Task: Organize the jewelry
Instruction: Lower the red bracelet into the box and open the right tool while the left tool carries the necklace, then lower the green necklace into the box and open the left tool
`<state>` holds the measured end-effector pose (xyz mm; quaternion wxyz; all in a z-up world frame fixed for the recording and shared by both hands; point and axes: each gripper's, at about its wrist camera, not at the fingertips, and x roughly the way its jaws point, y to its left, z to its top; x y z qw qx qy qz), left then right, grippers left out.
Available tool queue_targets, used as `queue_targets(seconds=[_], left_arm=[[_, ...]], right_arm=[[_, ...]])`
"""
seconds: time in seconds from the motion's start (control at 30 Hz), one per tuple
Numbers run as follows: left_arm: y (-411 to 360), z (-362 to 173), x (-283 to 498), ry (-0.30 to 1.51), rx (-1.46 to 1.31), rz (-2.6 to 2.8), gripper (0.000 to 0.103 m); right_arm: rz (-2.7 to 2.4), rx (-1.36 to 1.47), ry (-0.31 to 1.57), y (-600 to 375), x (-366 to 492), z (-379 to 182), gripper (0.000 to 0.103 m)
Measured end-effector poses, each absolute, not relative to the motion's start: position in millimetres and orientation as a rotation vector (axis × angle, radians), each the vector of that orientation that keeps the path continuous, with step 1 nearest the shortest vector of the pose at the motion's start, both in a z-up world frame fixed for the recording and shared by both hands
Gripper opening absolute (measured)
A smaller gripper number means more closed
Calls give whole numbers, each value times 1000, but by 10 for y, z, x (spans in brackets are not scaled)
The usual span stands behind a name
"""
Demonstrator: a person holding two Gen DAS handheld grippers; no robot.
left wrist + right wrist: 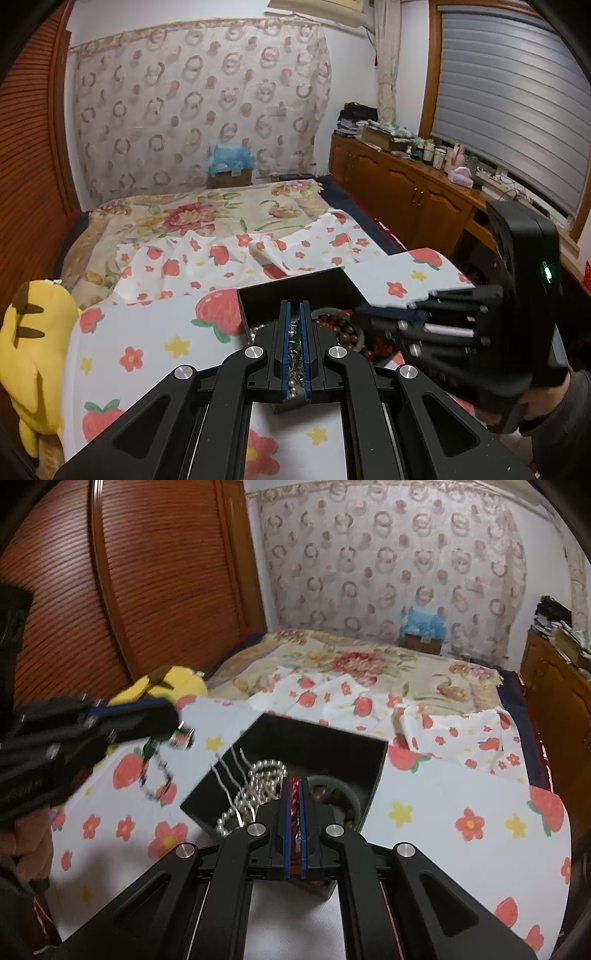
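Observation:
An open black box [369, 755] sits on the strawberry-print cloth [443, 812]. It holds a pearl necklace [258, 782], thin silver chains, a green bangle [352, 794] and brown beads [345, 328]. My right gripper [294, 781] hangs over the box, shut on a red beaded strand [294, 806]. My left gripper [177, 716] is left of the box, shut on a silver chain [157, 775] that dangles above the cloth, blurred. In the left wrist view, the chain [295, 354] shows between the shut pads of my left gripper [294, 306], and the right gripper [360, 312] reaches in over the box [291, 291].
A yellow plush toy [33, 350] lies at the cloth's left edge. A floral bedspread [184, 218] stretches behind. A wooden cabinet [406, 184] with bottles runs along the right wall. A person's hand [546, 402] holds the right gripper.

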<state>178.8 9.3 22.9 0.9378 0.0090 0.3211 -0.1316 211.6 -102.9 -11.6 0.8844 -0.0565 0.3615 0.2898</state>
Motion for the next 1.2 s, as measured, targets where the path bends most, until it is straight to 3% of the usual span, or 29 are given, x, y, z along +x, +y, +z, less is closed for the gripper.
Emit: queue_targets(seconds=[0.1,0.2,0.23,0.8,0.87,0.93,1.07,1.13,1.2], left_arm=[[77,190,1872,672,18,-264,4],[47,165,1939,678,24,-262,4],[52,167,1937,678,21,-263,4],[-64,-3,2114,706,26,-256,6],[-60,-31,2062,709,30,-256,12],[-67,-45,1966,702,34,-253,27],[-40,-68,1767,695,32,-247,40],[-15,-86,1659,690,26,-244,59],[11,-115,1510,683,31,-234,72]], right_arm=[[590,-150,753,-1027,2080,-169,6],[583,-150,744,-1087,2052,-175,23],[580,-146,738,-1115,2037,-174,25],[545,-142,691,-1606,1541,-162,25],[551,-132,687,-1655,1451,-150,25],[554,-132,685,-1686,1357,-153,25],[559,-143,683,-1717,1119,-160,25],[572,-141,682,-1729,1005,-172,25],[577,-144,686,-1741,891,-202,25]])
